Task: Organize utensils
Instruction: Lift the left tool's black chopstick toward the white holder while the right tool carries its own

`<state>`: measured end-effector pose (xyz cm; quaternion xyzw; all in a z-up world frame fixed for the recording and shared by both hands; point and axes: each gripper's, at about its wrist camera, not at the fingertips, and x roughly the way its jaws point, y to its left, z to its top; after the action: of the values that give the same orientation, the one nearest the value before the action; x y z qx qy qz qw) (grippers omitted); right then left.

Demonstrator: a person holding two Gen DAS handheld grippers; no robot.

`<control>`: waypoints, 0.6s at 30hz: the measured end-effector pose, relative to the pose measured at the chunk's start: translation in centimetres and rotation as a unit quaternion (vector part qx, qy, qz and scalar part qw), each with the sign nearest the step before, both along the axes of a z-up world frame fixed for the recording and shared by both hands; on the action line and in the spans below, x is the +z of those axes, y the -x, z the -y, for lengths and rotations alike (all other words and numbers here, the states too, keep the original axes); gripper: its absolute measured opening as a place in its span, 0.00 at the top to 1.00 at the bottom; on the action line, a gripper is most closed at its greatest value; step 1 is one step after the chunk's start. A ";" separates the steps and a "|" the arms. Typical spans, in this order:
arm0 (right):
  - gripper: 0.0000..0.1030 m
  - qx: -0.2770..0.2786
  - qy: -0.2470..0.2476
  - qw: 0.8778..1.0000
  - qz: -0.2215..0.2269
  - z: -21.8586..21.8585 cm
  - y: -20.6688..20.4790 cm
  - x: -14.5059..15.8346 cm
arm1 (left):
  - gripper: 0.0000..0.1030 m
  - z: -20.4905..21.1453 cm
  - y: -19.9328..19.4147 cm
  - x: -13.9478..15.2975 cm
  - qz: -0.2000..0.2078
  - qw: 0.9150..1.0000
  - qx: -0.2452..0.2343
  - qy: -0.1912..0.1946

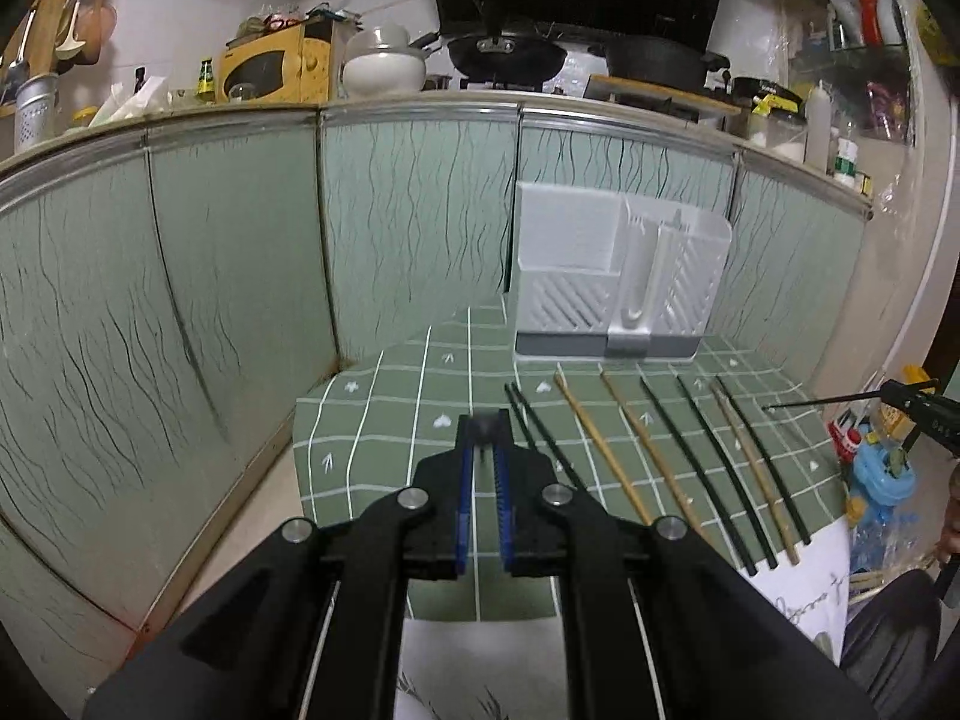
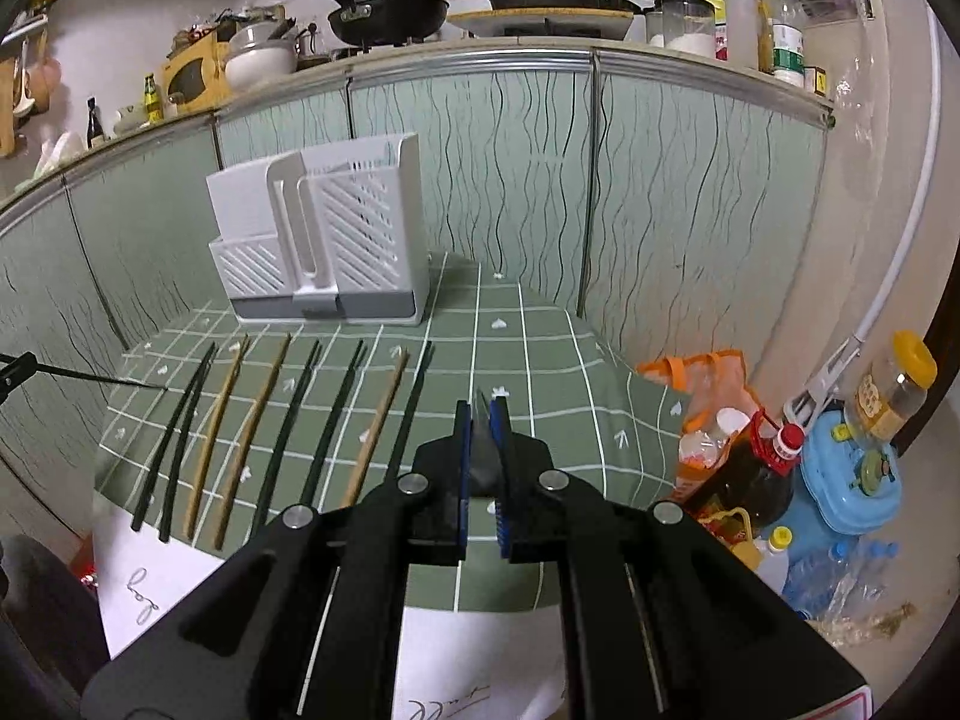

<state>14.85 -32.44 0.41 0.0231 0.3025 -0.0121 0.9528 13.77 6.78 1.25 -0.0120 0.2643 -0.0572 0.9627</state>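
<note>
The left gripper hangs over the table, with the chopsticks lying side by side to its right and the utensil rack standing beyond them, ahead and to the right. From the right gripper, the same row lies to the left and the rack stands ahead and left. Bottles crowd the floor to its right, beside the table. Cabinet doors stand behind everything.

Cloth: green, white grid | chopsticks: black and tan (bare wood) | holder: white, grey base | cabinet doors: pale green, dark wavy lines
</note>
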 end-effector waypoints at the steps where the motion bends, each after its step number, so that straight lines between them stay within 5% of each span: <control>1: 0.94 0.001 -0.001 1.000 0.002 0.0 0.0 0.3 | 0.94 0.0 0.0 0.3 0.003 1.000 -0.001 0.001; 18: 0.94 0.032 0.011 0.999 0.011 -0.7 -1.7 3.5 | 0.94 0.9 -2.5 2.9 0.010 0.999 -0.042 -0.007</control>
<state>16.54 -31.79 3.94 0.0031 0.2922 0.0158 0.9562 16.28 5.91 4.11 0.0063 0.2551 -0.0959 0.9621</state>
